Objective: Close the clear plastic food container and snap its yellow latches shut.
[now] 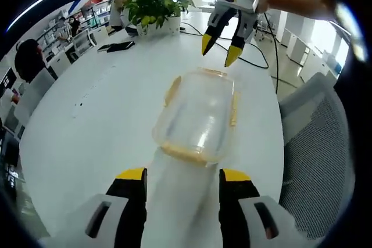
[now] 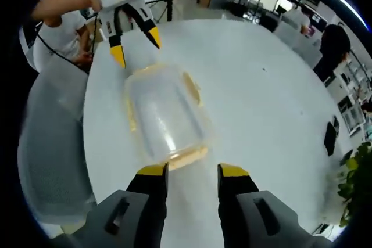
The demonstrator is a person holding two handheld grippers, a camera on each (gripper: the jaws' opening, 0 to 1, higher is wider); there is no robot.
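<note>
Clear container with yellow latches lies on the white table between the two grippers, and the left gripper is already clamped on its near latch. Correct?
Not quite. In the left gripper view the left gripper is open, short of the container on the table.

One container, two hand-held grippers, one plant

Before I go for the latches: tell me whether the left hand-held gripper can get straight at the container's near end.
Probably yes. The left hand-held gripper is open and faces the clear container's near yellow latch with bare white table between. The right hand-held gripper hangs at the far end, out of the way.
</note>
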